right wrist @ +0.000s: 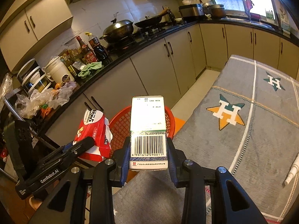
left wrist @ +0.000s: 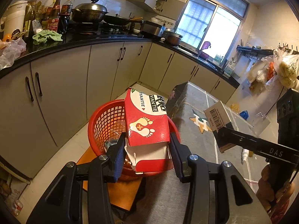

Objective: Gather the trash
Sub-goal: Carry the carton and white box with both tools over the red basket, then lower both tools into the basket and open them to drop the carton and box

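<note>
My left gripper (left wrist: 147, 143) is shut on a torn red and white carton (left wrist: 146, 120) with footprint drawings, held over a red mesh basket (left wrist: 104, 123) that has some trash inside. My right gripper (right wrist: 148, 153) is shut on a white box with a barcode (right wrist: 148, 130), held above the basket's (right wrist: 121, 125) near rim. The white box (left wrist: 217, 116) and the right gripper also show at the right of the left wrist view. The red carton (right wrist: 93, 130) and the left gripper show at the left of the right wrist view.
The basket stands on an orange stool (left wrist: 119, 192) beside a table with a grey star-patterned cloth (right wrist: 243, 130). A white tube (right wrist: 292, 169) lies on the cloth. Black counters (left wrist: 74, 39) with pots, bottles and plastic bags run along beige cabinets (left wrist: 61, 85).
</note>
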{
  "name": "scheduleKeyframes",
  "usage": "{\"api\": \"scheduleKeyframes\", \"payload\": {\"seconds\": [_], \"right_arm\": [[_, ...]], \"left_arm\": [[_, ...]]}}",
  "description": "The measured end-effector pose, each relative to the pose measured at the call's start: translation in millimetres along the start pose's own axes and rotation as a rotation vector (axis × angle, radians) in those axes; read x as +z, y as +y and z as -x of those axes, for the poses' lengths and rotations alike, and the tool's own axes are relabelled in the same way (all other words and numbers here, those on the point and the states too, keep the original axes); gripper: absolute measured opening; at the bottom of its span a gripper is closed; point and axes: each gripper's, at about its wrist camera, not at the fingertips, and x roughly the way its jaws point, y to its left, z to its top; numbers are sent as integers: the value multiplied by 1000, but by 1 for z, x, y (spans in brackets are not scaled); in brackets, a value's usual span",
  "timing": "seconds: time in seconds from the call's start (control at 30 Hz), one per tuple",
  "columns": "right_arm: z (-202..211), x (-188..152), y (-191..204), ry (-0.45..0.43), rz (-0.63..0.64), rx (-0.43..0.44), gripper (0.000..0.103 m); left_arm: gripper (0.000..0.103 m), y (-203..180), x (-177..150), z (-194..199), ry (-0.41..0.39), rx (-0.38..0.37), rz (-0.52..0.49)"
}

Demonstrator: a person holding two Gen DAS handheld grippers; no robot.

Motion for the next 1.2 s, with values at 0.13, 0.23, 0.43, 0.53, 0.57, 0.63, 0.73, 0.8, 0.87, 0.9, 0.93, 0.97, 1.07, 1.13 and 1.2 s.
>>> {"api": "scheduleKeyframes", "payload": {"seconds": [0.13,0.23,0.43,0.53,0.57,0.63,0.73,0.8,0.87,0.9,0.93,0.97,1.07,1.13,1.2], "right_arm": [[-15,5,-1,26,-16,19,38],[-28,10,2,40,-11,15,38],[-53,14,4,69,-18,8,38],[-63,17,4,80,-26,2,38],[-66,18,3,83,-28,0,38],[-70,19,3,88,-28,-4,38],[-77,20,5,95,-29,-10,38],[-82,22,6,100,-31,-14,38],[-86,22,8,104,-30,-16,38],[-87,23,8,106,-29,-17,38],[-89,24,9,108,-28,-19,38],[-91,24,9,109,-28,-20,38],[-95,24,9,115,-30,-22,38],[-98,24,9,119,-31,-23,38],[-101,24,9,124,-34,-24,39]], "left_arm": [[43,7,1,-14,20,-1,4],[43,10,1,-25,37,7,-1],[43,13,0,-43,62,33,-13],[43,15,-1,-48,68,43,-17],[43,16,-1,-50,72,44,-17],[43,17,-1,-54,76,48,-19],[43,19,-1,-58,79,56,-21],[43,21,-2,-60,81,58,-20],[43,21,-3,-62,85,60,-22],[43,21,-3,-63,86,61,-24],[44,22,-3,-64,87,62,-25],[44,21,-3,-65,88,63,-25],[44,22,-3,-67,91,63,-25],[44,22,-3,-69,93,64,-24],[45,23,-3,-70,94,64,-24]]}}
